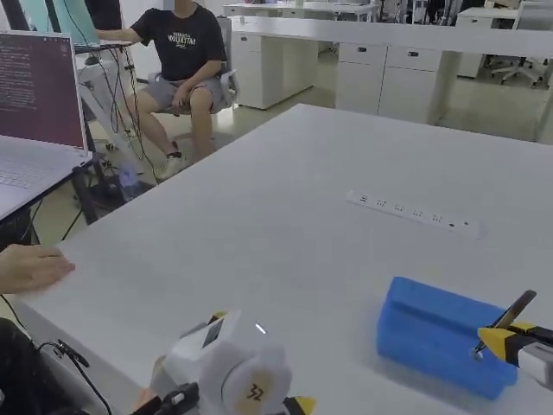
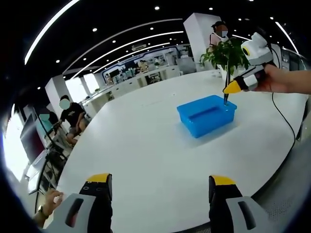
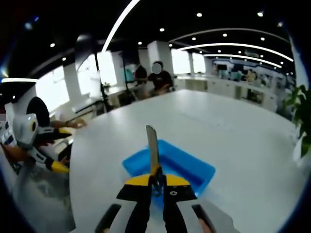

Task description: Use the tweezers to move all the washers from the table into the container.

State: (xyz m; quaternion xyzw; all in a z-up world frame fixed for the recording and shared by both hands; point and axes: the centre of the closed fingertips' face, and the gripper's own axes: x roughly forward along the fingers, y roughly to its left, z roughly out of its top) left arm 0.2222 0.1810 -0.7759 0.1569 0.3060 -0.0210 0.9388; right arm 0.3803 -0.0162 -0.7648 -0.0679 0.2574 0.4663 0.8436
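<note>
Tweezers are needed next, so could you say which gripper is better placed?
Right: the right gripper is shut on the tweezers, at the container; the left gripper is open and empty.

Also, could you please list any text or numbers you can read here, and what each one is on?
"32": apparently, in the head view, on the white body of the left gripper.
Black T-shirt: white lettering, too blurred to read.
Laptop screen: lines of text, too small.
Power strip: markings, too small.
</note>
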